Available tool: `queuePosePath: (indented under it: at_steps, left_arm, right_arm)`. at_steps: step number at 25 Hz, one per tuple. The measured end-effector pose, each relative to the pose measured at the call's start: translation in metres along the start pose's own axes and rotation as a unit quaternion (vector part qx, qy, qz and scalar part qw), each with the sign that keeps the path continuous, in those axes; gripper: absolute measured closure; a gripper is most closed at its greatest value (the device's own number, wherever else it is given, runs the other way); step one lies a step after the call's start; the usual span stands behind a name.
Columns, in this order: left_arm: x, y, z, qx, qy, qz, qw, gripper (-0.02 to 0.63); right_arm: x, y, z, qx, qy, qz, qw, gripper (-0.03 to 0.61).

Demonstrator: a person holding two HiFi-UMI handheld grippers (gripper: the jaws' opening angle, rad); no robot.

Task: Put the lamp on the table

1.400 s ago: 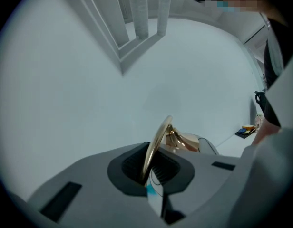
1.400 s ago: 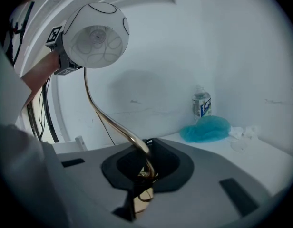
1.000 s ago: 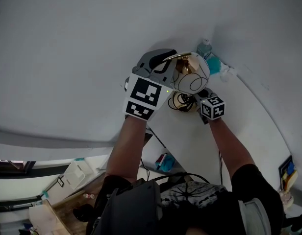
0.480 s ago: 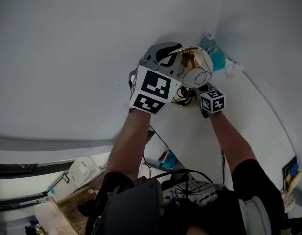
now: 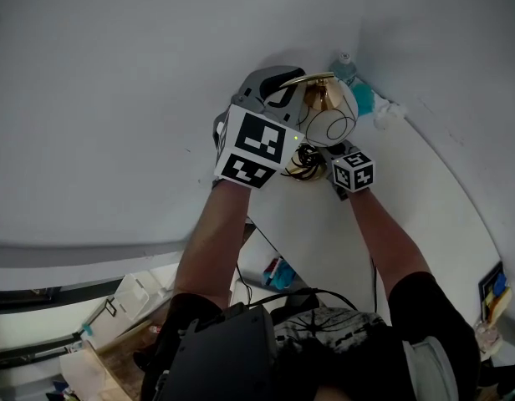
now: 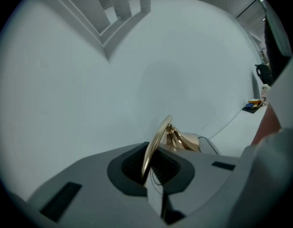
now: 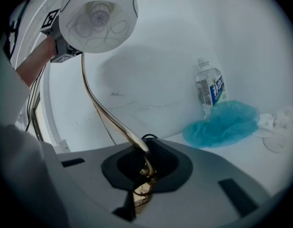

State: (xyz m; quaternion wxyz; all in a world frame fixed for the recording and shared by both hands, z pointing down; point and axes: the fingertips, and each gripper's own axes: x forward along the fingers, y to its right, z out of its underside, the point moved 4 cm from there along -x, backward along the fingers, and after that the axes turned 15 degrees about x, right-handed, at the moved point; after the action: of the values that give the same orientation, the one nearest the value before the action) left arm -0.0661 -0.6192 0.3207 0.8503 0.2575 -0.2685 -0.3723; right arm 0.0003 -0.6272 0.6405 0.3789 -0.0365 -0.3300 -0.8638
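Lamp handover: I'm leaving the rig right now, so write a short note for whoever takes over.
Left gripper: shut on the lamp, pinching its gold hoop beside the white shade.
Right gripper: shut on the lamp's gold stem, low down near the base.
Lamp: carried by both grippers above the white table, near the corner with the water bottle and blue cloth.
Done: lamp brought over the table.
Left: the base is hidden, so contact cannot be told. Lower it, check that it stands, then open both grippers.
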Motion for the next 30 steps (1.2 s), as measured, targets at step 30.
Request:
queuePosePath:
  at_steps: [30]
  left_arm:
    - [-0.032,0.002,0.002,0.041,-0.059,-0.022,0.9972,0.426]
  right_arm:
    - [-0.021,-0.003,0.006,0.011,-0.035,0.017,0.999,0.368]
